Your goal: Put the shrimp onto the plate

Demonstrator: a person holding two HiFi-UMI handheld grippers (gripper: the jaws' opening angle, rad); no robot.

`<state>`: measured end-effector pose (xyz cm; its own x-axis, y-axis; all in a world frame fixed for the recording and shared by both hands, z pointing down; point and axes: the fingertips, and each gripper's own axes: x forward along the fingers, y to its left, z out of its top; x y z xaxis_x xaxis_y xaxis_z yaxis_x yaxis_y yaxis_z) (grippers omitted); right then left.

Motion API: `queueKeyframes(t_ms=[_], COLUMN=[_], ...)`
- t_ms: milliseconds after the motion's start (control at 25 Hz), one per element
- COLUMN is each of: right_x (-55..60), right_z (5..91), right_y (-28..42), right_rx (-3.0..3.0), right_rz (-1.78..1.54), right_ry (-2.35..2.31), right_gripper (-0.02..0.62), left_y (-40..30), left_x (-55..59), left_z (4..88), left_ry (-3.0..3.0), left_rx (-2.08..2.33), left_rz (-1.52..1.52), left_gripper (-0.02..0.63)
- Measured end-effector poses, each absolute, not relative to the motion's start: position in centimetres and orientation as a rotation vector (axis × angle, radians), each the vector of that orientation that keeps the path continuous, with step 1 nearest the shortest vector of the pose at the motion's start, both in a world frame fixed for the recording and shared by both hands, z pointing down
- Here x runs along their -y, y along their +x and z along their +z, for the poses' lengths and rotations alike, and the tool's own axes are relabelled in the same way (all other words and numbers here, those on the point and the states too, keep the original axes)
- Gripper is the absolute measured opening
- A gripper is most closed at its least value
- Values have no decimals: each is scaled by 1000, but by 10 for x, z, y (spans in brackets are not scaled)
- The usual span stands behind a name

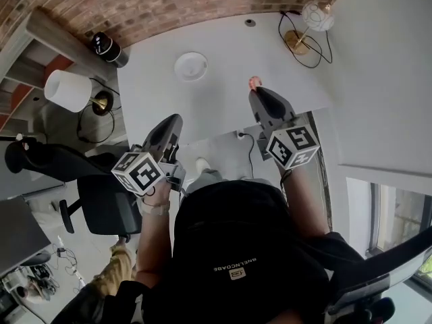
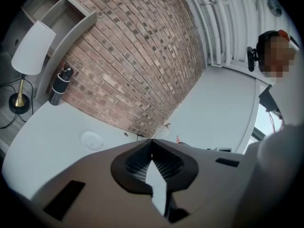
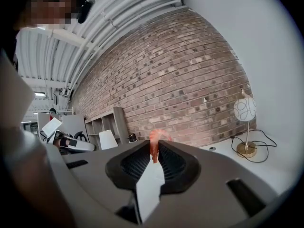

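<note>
Loft-style office: brick wall (image 2: 128, 51), white desk (image 1: 223, 66), office chair (image 1: 101, 194).

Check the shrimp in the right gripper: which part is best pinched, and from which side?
Pinch the shrimp by its narrow straight end, jaws closing on its flat sides, coming from that end. The right gripper holds it so: the curled part arches free past the tips, which probably eases release.

One shrimp (image 1: 254, 82), one plate (image 1: 191, 66), one table (image 1: 216, 103). Two grippers: the left gripper (image 1: 175, 121) and the right gripper (image 1: 256, 93). Two lamps — a shaded lamp (image 1: 67, 90) and a globe lamp (image 1: 317, 16). One dark cylinder (image 1: 108, 48) and one office chair (image 1: 101, 201).
</note>
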<state>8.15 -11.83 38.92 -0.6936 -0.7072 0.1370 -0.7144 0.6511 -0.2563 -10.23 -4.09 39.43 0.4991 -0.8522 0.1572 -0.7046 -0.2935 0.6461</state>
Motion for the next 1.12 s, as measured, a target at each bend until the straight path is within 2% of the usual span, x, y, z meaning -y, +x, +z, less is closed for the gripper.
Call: queueKeyframes(t_ms=[640, 1120], right_x=[122, 126], right_z=[387, 391], right_y=[36, 19], right_rx=[2747, 2747], right_rz=[424, 439], right_ry=[1323, 1287], right_gripper=[52, 52], left_y=[-162, -172], left_x=[56, 53], left_z=[401, 410], left_ry=[2094, 2055], left_rx=[1183, 1195], left_rz=[-308, -311], left_gripper=[3, 3])
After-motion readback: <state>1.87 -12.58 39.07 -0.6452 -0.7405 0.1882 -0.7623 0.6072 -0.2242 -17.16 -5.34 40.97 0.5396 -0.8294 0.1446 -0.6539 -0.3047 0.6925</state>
